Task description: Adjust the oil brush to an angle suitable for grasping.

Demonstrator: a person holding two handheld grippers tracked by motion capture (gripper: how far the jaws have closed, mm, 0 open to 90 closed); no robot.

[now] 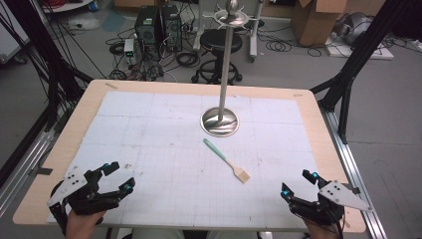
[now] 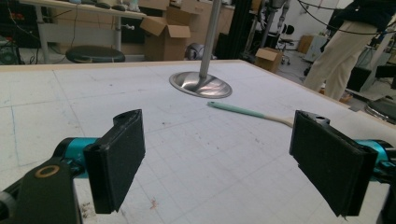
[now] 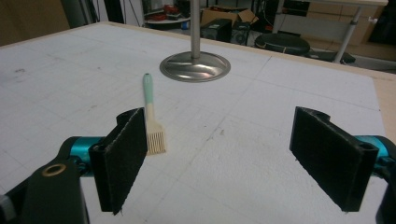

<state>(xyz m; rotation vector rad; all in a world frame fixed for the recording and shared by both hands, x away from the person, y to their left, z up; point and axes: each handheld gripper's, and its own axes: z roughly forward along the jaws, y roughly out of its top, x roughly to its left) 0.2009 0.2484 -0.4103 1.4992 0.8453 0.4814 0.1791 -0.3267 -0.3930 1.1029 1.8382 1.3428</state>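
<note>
Overhead camera, two low views, share stand point(image 1: 219, 121).

left gripper point(image 1: 118, 176) at the near left, right gripper point(image 1: 299, 181) at the near right, each in a hand, jaws spread wide, nothing between them.

Beyond the far edge of the wooden table point(image 1: 318, 119) with its white gridded mat point(image 1: 149, 144), a grey floor point(image 1: 393, 114) carries a black stool point(image 1: 219, 47), computer towers point(image 1: 158, 25), tangled cables point(image 1: 186, 59) and cardboard boxes point(image 1: 318, 20).
</note>
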